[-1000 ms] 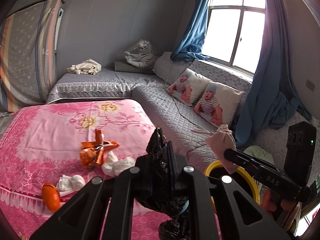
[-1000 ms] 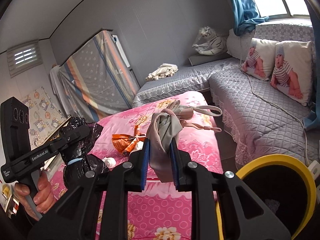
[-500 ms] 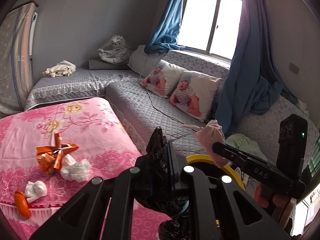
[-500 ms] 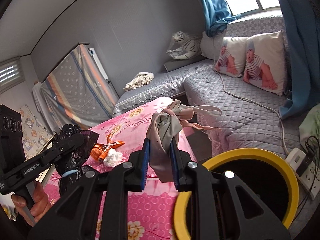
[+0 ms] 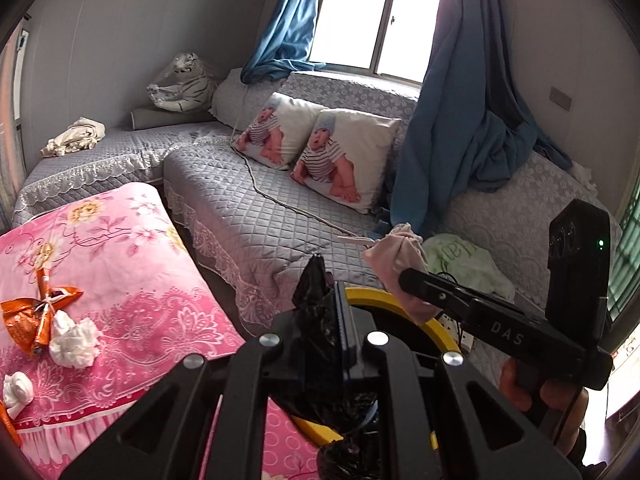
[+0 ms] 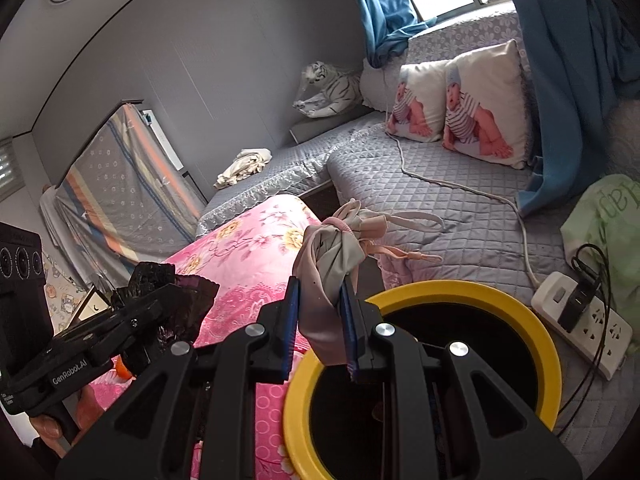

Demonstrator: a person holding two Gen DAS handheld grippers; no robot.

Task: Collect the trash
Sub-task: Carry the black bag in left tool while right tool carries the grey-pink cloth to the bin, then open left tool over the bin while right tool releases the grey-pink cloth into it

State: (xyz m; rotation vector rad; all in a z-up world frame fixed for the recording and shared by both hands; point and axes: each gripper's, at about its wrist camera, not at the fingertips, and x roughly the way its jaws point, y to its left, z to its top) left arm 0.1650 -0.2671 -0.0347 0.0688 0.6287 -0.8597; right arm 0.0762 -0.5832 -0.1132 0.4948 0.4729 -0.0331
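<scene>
Right gripper (image 6: 320, 312) clamped tight on a pinkish cloth wad (image 6: 332, 248), hanging over the yellow-rimmed bin (image 6: 536, 332). Left gripper (image 5: 324, 320) squeezed shut on a black plastic bag (image 5: 316, 292), right beside that bin. Orange wrappers (image 5: 36, 312) and tissue balls (image 5: 74, 340) lying on the pink blanket (image 5: 120, 248).

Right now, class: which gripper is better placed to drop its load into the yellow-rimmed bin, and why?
Right. The right gripper holds its pink cloth bundle at the bin's yellow rim; the left gripper, clutching the black plastic bag, sits off beside the bin.
</scene>
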